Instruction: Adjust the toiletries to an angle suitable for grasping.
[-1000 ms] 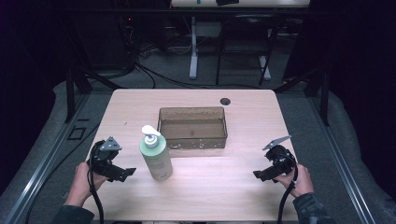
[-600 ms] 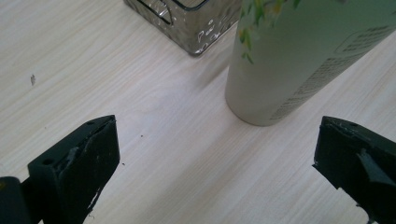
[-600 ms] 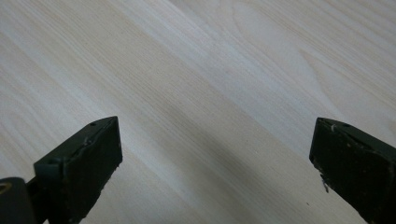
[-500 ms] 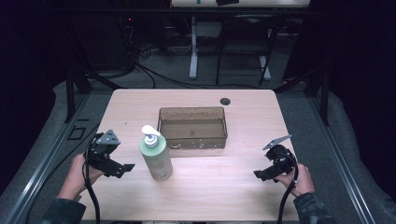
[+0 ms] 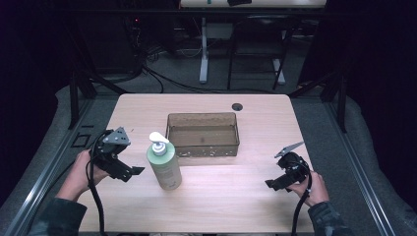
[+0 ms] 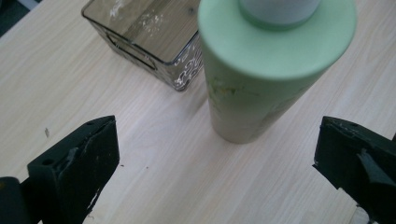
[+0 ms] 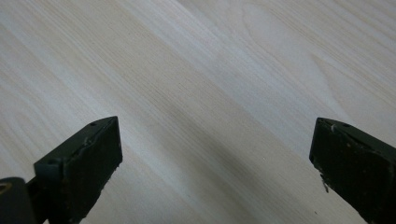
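Left claw (image 5: 129,173): a hand is holding it at the near left of the desk (image 5: 221,196), pointing right toward the bottle; jaws are standing spread wide with nothing between them, and a black cable is trailing toward the near edge. In the left gripper view (image 6: 215,168) both jaws are framing the bottle's base from a little way off, not touching it.

Pump bottle (image 5: 164,164): pale green body with a white pump head, standing upright on the desk just right of the left claw and near the tray's near left corner. The left gripper view is showing its shoulder and lower body (image 6: 261,84) close up, with the tray corner (image 6: 140,42) beyond it.

Tray (image 5: 202,145): a clear, brown-tinted rectangular bin, sitting at the desk's centre, farther back than the bottle; open side up.

Right claw (image 5: 272,184): a hand is holding it at the near right, well apart from bottle and tray; jaws are spread, gripping nothing. The right gripper view (image 7: 215,168) is looking down on bare wood.
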Available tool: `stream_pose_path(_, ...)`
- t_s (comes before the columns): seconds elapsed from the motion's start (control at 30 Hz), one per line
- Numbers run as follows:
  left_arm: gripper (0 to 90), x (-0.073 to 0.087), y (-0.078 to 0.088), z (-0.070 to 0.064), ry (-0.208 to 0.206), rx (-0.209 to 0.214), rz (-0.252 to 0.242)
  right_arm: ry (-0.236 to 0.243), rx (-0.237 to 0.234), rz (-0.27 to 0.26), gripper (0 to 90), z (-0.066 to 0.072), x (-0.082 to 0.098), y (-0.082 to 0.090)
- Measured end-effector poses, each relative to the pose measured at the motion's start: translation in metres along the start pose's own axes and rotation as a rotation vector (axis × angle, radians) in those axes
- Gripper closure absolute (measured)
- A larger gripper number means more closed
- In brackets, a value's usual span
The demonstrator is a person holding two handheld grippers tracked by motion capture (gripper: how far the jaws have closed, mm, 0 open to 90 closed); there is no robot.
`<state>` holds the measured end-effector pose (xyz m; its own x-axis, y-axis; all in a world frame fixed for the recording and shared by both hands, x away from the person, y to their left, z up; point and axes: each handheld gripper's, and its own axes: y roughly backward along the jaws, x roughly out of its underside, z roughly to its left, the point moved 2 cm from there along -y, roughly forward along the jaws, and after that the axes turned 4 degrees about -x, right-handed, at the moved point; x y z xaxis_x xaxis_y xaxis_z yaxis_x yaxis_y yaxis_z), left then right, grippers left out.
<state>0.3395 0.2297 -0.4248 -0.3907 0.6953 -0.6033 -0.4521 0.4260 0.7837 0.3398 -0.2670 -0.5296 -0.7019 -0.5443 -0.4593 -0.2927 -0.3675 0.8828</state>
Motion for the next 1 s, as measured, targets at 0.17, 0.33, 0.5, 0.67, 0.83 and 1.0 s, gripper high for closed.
stream_pose_path(0.17, 0.0, -0.014, 0.006, 0.000, -0.041, 0.021, -0.002, -0.002, -0.004, 0.001, 2.1, -0.001, 0.001, 0.000)
stream_pose_path(0.33, 0.0, -0.031, 0.010, 0.001, -0.103, 0.043, 0.003, -0.007, -0.005, 0.001, 2.1, -0.001, 0.001, 0.001)
stream_pose_path(0.5, 0.0, -0.044, 0.012, 0.002, -0.142, 0.045, 0.017, -0.006, -0.006, 0.003, 2.1, -0.002, 0.001, 0.001)
stream_pose_path(0.67, 0.0, -0.057, 0.015, 0.005, -0.172, 0.062, 0.017, -0.010, -0.006, 0.003, 2.2, -0.002, 0.001, 0.001)
stream_pose_path(0.83, 2.5, -0.072, 0.017, 0.004, -0.212, 0.079, 0.014, -0.014, -0.008, 0.001, 2.2, -0.002, 0.002, 0.001)
stream_pose_path(1.0, 16.8, -0.082, 0.017, 0.002, -0.238, 0.104, 0.012, -0.013, -0.006, 0.001, 2.3, -0.002, 0.002, 0.002)
